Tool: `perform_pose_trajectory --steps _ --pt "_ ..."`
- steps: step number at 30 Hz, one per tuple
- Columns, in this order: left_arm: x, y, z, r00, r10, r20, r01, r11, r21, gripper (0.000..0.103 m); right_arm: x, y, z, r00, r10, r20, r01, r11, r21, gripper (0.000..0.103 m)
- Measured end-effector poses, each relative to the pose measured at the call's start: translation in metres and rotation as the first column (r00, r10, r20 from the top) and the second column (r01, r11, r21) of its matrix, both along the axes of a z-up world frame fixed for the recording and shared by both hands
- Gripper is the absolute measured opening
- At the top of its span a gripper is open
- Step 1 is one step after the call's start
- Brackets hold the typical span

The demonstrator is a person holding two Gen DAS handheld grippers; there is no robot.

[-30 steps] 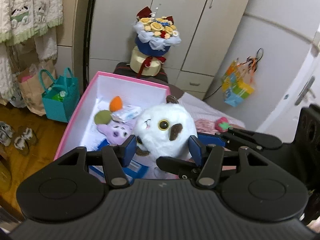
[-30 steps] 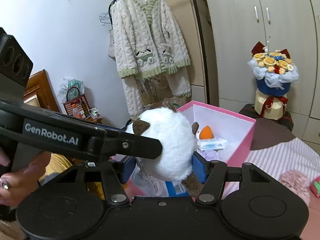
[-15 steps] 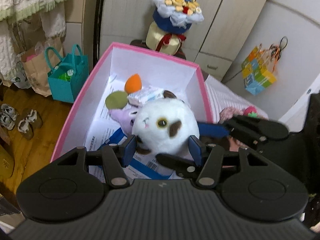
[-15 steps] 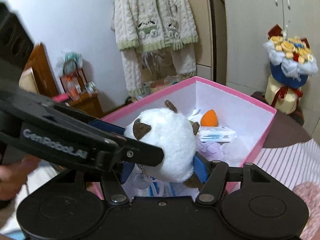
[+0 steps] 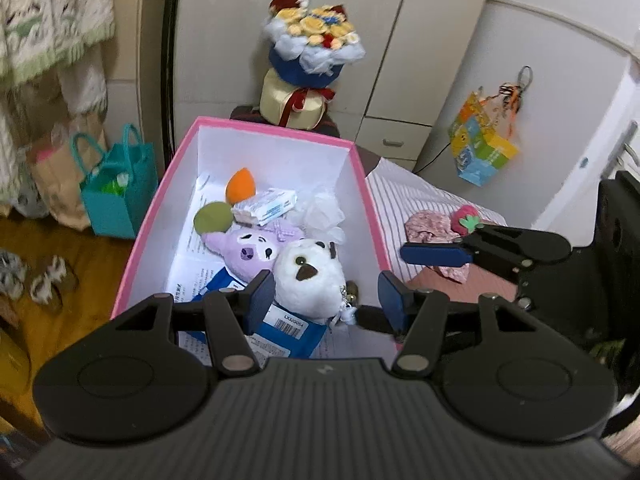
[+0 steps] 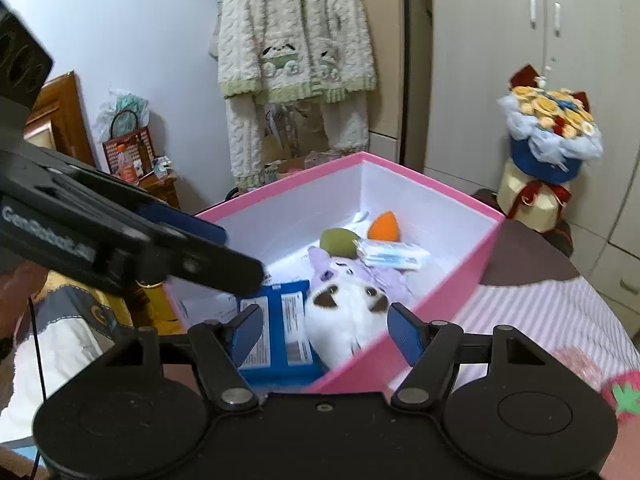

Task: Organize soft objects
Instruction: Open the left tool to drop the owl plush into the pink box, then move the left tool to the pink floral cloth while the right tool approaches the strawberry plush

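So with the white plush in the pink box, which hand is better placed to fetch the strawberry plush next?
Probably right. The strawberry plush lies on the striped cover beside the right gripper, whose opening jaws hold nothing. The left gripper hangs over the pink box and white plush.

Soft, even indoor light fills both fisheye views, edges bend strongly, and slight motion blur smears details.
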State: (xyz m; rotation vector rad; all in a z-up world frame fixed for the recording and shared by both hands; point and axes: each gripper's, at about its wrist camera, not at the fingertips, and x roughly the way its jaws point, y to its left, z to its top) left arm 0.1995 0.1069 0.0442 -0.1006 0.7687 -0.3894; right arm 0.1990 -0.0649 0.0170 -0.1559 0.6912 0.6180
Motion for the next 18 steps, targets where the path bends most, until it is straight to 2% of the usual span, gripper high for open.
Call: perform_pose_trajectory --steps 3,6,14,18 --pt "-0.018 -0.004 0.011 0.998 -0.024 0.054 0.022 0.999 0.04 0.057 -0.016 -0.014 0.007 1.0 -0.017 0.016 0.017 1.0 0.01 0.074" --pt "-0.034 -0.008 0.021 0.995 -0.055 0.088 0.051 0.997 0.049 0.058 -0.033 -0.029 0.015 0.998 -0.039 0.039 0.039 0.999 -0.001 0.074" --pt "-0.064 -0.033 0.033 0.98 -0.144 0.135 0.136 0.988 0.067 0.06 -0.066 -0.086 0.027 0.989 -0.13 0.069 0.131 0.991 -0.015 0.074" --pt "-0.06 -0.06 0.04 0.966 -0.21 0.149 0.203 0.977 0.058 0.064 -0.08 -0.128 0.024 0.977 -0.184 0.105 0.185 0.983 0.004 0.076"
